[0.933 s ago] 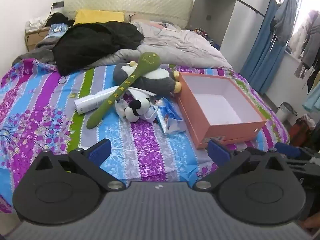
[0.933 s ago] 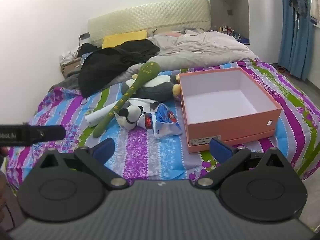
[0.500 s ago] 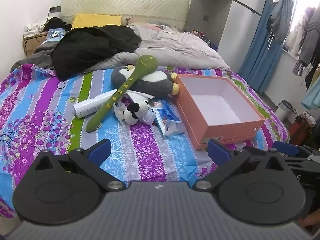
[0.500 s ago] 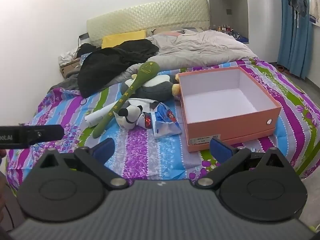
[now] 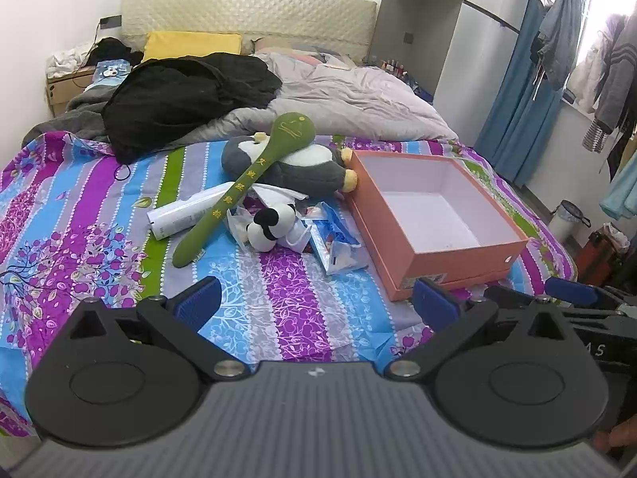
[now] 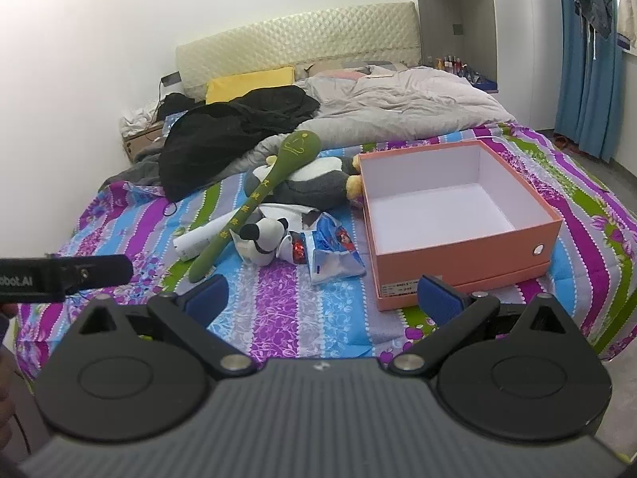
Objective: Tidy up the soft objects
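Just starting: both left gripper (image 5: pixel 314 302) and right gripper (image 6: pixel 322 292) wide open and empty, soft green plush spoon (image 5: pixel 243 187) lying left of empty orange cardboard box (image 5: pixel 469 259), needing a grab next.

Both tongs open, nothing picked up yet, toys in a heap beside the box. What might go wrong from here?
1. The green plush spoon lies across the grey penguin; lifting the penguin first would likely fling it.
2. The little panda sits among plastic bags, so a grab may catch a bag too.
3. The penguin touches the orange box; tugging it could shift the box.
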Tool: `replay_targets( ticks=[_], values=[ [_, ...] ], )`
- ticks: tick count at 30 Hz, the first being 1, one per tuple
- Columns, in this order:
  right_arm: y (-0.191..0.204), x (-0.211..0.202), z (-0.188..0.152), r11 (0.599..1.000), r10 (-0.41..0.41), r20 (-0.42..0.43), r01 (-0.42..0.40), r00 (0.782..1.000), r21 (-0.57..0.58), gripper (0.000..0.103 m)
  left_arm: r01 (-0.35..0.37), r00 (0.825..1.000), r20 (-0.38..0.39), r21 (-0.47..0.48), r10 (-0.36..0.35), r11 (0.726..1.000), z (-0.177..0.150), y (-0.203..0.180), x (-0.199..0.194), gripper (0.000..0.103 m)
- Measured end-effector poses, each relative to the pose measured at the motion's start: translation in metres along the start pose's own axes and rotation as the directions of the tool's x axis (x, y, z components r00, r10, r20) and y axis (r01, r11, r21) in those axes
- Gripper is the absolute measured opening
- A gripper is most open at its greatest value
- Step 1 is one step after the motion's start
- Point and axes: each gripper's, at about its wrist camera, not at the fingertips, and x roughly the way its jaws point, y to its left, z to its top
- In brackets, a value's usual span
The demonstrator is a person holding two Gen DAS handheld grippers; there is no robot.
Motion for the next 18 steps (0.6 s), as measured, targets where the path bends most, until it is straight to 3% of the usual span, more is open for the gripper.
replay_targets(
  ticks=[18],
  values=[
    [0.0005,0.0050,-0.0042,1.000,-0.003,-0.026,0.004,1.000,0.017,0.103,-0.010,1.000,-0.011,0.020,0.010,1.000,-0.0036,-0.0025,0.0070,0.103]
  ],
)
